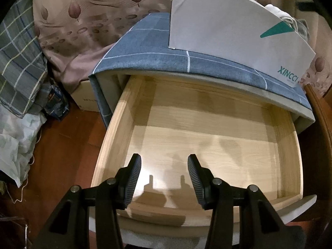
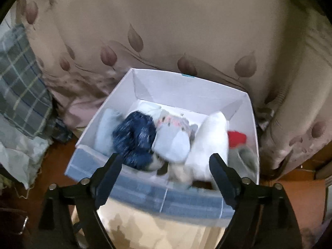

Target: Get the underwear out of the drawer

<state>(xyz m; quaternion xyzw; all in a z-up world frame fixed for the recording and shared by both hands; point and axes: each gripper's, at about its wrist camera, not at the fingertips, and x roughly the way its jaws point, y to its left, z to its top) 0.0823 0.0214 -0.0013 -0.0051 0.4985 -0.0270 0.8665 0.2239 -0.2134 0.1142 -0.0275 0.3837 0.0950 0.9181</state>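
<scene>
A pile of underwear [image 2: 166, 143], dark blue, white, grey and red pieces, lay in an open white box [image 2: 186, 92] on the blue checked cabinet top [image 1: 145, 47]. The right gripper [image 2: 166, 159] hung over it, fingers spread, gripping nothing. The left gripper [image 1: 164, 159], also spread and unladen, pointed into the pulled-out wooden drawer [image 1: 207, 137].

White box [image 1: 228, 25], outer side wall: teal text "XINCCI" near lower corner, reads mirrored/rotated; teal triangle logo above it. Smaller line under brand: illegible. Cardboard carton [image 1: 85, 99], left of the nightstand: dark print, too small to read. Bedsheet [image 2: 166, 20], top edge: dark lettering, blurred, unreadable.
</scene>
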